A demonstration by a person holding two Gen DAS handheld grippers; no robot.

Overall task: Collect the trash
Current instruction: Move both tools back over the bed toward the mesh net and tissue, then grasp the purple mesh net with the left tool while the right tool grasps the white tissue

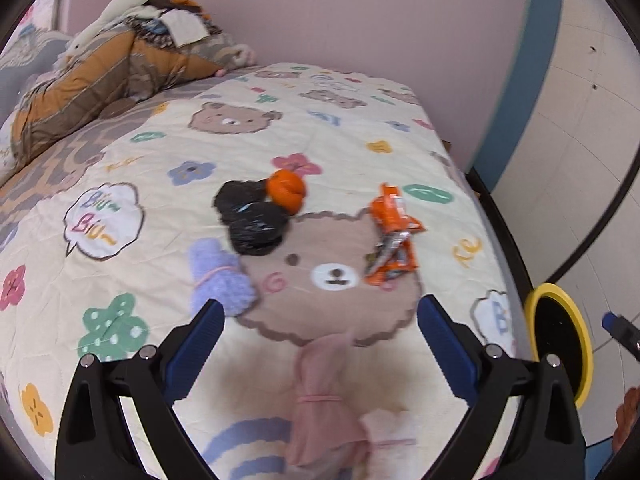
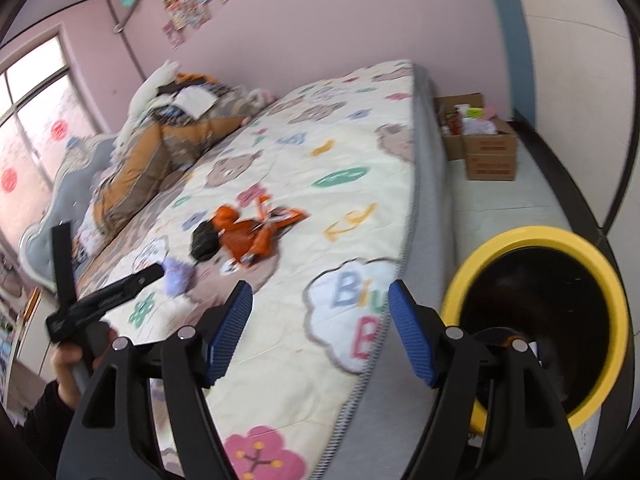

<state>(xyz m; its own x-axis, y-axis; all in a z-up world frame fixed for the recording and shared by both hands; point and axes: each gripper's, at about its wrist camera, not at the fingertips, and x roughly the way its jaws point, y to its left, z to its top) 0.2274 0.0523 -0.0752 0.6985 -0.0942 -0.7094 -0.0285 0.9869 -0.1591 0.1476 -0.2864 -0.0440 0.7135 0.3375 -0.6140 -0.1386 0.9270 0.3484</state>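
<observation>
While both claws, left claw [image 1: 320, 316] and right claw [image 2: 320, 304], are held spread and empty, the orange wrapper [image 1: 390, 236] is seen near the bed [image 2: 416, 200] edge, with the yellow-rimmed bin [image 2: 540, 320] beside it.

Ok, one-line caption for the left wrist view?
Open left gripper hovers over bear-print bedspread strewn with orange wrappers, black bag, yellow-rimmed bin beside bed.

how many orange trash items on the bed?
2. A crumpled orange bag touching the black bag, and an orange snack wrapper lying apart on the bear print's right side. More may be hidden beneath them.
</observation>
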